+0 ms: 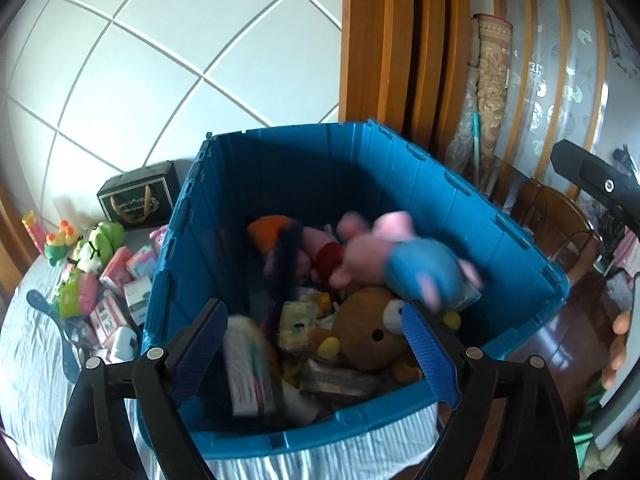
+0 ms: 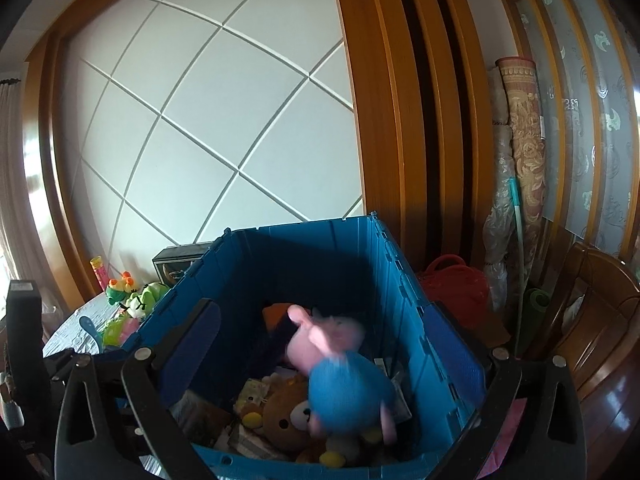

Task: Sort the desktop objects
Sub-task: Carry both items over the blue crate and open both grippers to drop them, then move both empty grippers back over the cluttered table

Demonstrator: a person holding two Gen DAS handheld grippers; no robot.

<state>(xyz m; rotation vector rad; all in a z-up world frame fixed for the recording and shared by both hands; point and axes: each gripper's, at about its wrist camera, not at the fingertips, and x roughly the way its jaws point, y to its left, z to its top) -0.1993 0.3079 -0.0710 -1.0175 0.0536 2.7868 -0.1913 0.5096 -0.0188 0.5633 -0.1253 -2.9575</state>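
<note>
Cloth-covered counter (image 1: 28, 368) carrying a blue crate (image 1: 440, 196); left of the crate, green plush toys (image 1: 100, 240), small boxes (image 1: 120, 300), a black box (image 1: 140, 196) behind.

Crate (image 1: 448, 200) blue. Pig plush (image 1: 404, 256) pink, blue body. Bear plush (image 1: 370, 330) brown, yellow paws. Frog plush (image 1: 100, 242) green. Fingers (image 1: 424, 346) blue-padded, black frames. Wall (image 1: 180, 60) white, diagonal grid. Door trim (image 2: 384, 100) orange wood.

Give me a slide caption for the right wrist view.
Open right claw above a blue bin as a blurred pink pig plush drops onto the brown bear.
</note>
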